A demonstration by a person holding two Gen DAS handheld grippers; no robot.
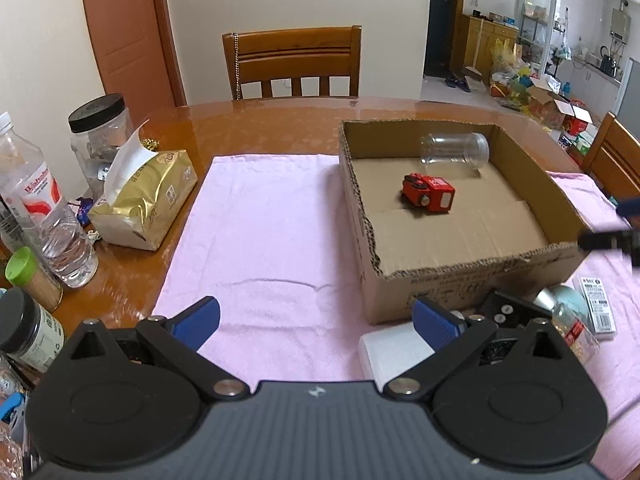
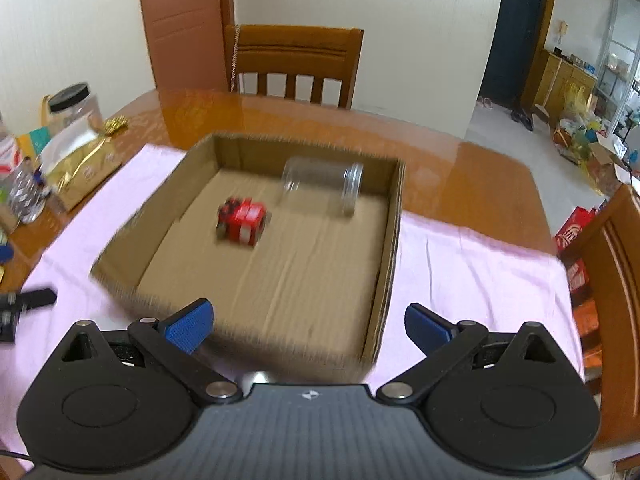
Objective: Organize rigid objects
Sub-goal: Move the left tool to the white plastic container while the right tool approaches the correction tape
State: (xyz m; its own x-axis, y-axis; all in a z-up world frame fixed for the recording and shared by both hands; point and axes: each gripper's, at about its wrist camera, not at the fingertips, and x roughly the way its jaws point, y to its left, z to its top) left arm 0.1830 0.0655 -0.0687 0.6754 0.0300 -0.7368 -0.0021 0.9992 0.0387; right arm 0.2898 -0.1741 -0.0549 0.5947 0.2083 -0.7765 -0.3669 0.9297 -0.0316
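1. Clear-plastic clutter at far left: water bottle (image 1: 38,204), black-lidded jar (image 1: 100,132), green-capped container (image 1: 30,278); all upright on the bare wooden table (image 1: 256,120), off the cloth, so probably not part of the sort.
2. Gold tissue pack (image 1: 146,196) lies just beside the cloth's left edge; a sheet sticks up from it; likely bystander too.
3. Pink cloth (image 1: 260,240) covers the work area; its left half is bare, judged free staging space.
4. Left gripper (image 1: 316,322) hovers low over the cloth, jaws spread wide, nothing between them; reads as idle, ready to reach.
5. Cardboard box (image 1: 460,276) sits on the cloth right of centre, open top, low walls; serves as the collection bin, easy to drop into.
6. Inside it: red toy truck (image 1: 430,193) near the middle, tipped on its side; clear jar (image 1: 456,151) lying on its side against the far wall, mouth to the right; both already sorted, apart from each other.
7. Unsorted items lie in front of the box's near wall: white block (image 1: 390,354), a dark part with round knobs (image 1: 502,312), small bottle (image 1: 568,320), flat packet (image 1: 598,306); judged next candidates.
8. Right gripper (image 2: 308,324) above the box's near edge, jaws wide apart, empty; view blurred.
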